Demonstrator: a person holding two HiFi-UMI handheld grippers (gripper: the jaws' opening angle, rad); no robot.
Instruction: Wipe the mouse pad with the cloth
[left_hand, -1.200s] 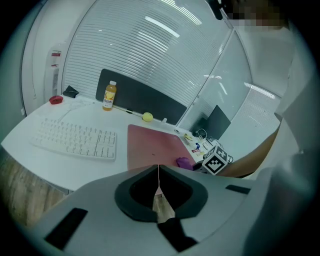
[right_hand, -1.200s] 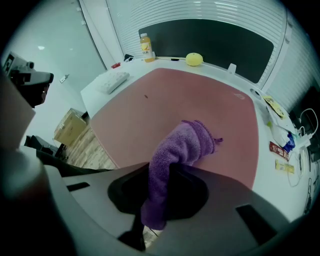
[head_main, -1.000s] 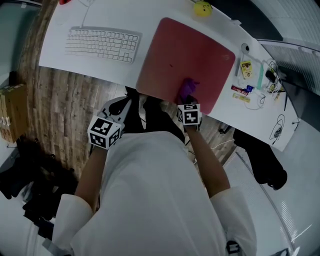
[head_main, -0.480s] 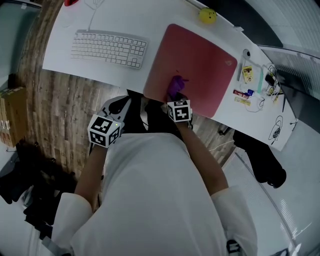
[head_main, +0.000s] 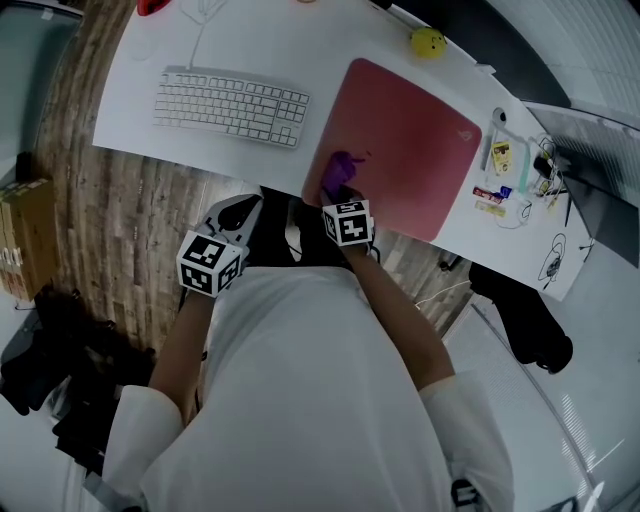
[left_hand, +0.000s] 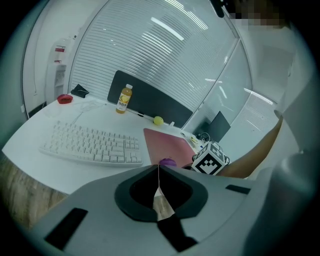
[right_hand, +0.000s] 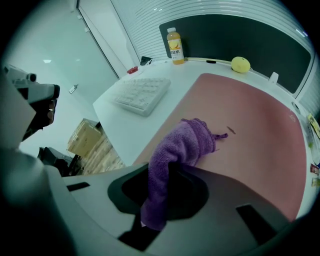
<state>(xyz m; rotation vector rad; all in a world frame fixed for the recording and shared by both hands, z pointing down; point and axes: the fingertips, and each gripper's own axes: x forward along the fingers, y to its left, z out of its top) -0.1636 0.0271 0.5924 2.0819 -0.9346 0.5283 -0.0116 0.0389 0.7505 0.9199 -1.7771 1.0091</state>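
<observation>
The purple cloth (right_hand: 192, 140) lies bunched on the pink mouse pad (head_main: 420, 140), close to its near left corner, with one end clamped in the right hand-held gripper (right_hand: 167, 172). The left hand-held gripper (left_hand: 158, 170) hangs off the bench (head_main: 140, 95) edge, jaws pressed together on nothing, with the keyboard (head_main: 232, 106) beyond it.

A dusty-pink rectangular mouse pad (head_main: 405, 150) lies on the white desk (head_main: 260, 50). On the pad sits a purple terry cloth (right_hand: 187, 142). Left of the pad is a white keyboard (head_main: 232, 107), and beyond it a small yellow ball (head_main: 428, 42). Nearer, two cubes (head_main: 210, 263) wear black-and-white square markers.
</observation>
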